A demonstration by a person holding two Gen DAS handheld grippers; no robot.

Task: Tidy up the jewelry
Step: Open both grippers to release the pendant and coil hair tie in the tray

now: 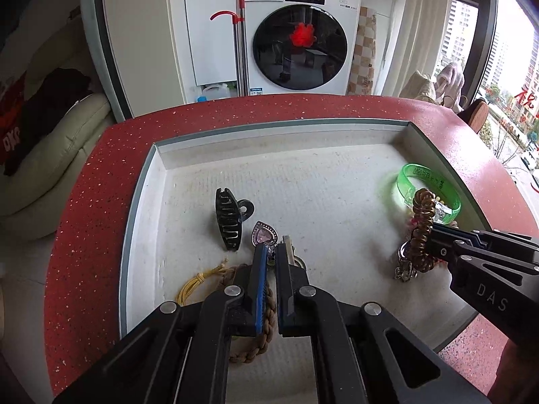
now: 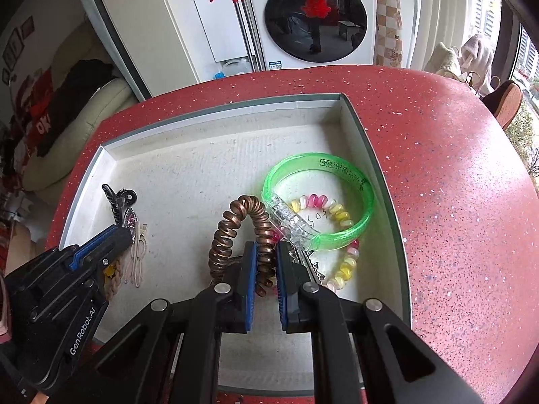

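A white tray (image 1: pixel 161 155) holds the jewelry. My left gripper (image 1: pixel 273 245) is shut on the stem of a pink heart-shaped clip (image 1: pixel 264 234), low over the tray's near left part. A black claw clip (image 1: pixel 227 222) lies just left of it. Under the fingers rest a yellow cord (image 1: pixel 195 282) and a brown braided bracelet (image 1: pixel 266 330). My right gripper (image 2: pixel 266 247) is shut on a brown spiral hair tie (image 2: pixel 235 229), whose loop stands up beyond the fingertips. Right behind it are a green bangle (image 2: pixel 320 198) and a pink-and-yellow bead bracelet (image 2: pixel 340 215).
The tray sits on a red speckled round table (image 2: pixel 438 168). Cream hair clips (image 2: pixel 138 256) lie by the left gripper (image 2: pixel 123 232), and a silver chain (image 1: pixel 404 269) lies under the right gripper (image 1: pixel 434 234). A washing machine (image 1: pixel 299 40) and a sofa (image 1: pixel 50 155) stand beyond.
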